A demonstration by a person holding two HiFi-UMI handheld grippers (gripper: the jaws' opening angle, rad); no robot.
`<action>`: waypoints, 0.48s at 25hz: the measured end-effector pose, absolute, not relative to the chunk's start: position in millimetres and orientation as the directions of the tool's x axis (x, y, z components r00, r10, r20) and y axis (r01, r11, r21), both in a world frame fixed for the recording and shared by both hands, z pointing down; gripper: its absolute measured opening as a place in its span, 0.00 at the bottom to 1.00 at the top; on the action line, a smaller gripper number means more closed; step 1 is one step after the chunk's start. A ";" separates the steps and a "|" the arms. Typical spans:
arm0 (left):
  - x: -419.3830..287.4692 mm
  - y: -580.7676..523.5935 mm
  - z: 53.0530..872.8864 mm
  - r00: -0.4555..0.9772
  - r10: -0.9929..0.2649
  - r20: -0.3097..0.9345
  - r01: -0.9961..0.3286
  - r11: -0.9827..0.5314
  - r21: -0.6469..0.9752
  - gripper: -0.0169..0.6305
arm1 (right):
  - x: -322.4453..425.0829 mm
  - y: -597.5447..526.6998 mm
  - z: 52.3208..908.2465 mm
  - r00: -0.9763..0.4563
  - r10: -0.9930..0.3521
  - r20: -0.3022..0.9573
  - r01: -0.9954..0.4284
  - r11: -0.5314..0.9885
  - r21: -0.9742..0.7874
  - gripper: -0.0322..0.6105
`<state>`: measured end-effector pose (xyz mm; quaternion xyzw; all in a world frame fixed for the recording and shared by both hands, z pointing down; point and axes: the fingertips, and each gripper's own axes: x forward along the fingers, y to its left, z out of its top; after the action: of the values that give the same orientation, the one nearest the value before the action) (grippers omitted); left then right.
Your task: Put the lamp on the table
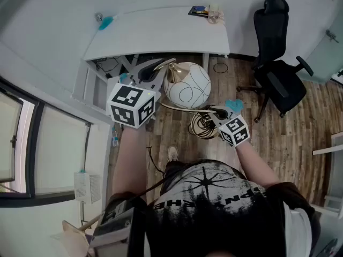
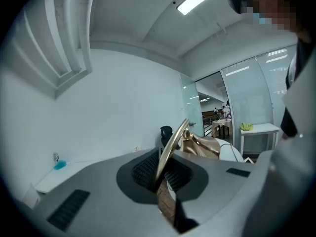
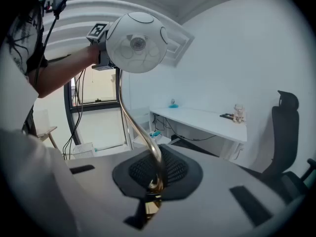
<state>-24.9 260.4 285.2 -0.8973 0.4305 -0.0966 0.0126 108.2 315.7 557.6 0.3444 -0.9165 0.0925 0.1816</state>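
Note:
I hold the lamp in the air between both grippers, in front of the white table (image 1: pixel 161 33). Its white globe shade (image 1: pixel 187 84) with thin black lines sits on a curved gold stem (image 3: pixel 132 125). My left gripper (image 1: pixel 155 71) is shut on the gold stem (image 2: pixel 169 149) close to the shade (image 2: pixel 231 152). My right gripper (image 1: pixel 217 112) is shut on the stem's lower end (image 3: pixel 157 174), with the globe (image 3: pixel 137 42) high above it. A coil of cord (image 1: pixel 202 125) hangs under the lamp by the right gripper.
The table (image 3: pixel 197 118) carries a small blue object (image 1: pixel 105 21) at its left end and a dark book with a clear item (image 1: pixel 206 10) at its right end. A black office chair (image 1: pixel 278 52) stands right of it on the wood floor. Cables lie under the table.

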 end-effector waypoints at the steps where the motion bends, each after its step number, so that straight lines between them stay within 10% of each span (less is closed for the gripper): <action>1: -25.1 261.4 283.9 0.611 -0.775 0.160 -0.770 -0.629 -0.106 0.06 | 108.4 316.4 556.0 -0.696 -0.599 0.395 -0.665 0.746 -0.041 0.08; 12: -24.7 264.4 279.1 0.612 -0.775 0.156 -0.768 -0.630 -0.118 0.06 | 106.5 317.6 551.4 -0.702 -0.602 0.381 -0.665 0.745 -0.048 0.08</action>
<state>-24.7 264.4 279.1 -0.8976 0.4297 -0.0961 0.0195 106.5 317.6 551.4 0.3451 -0.9179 0.0913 0.1731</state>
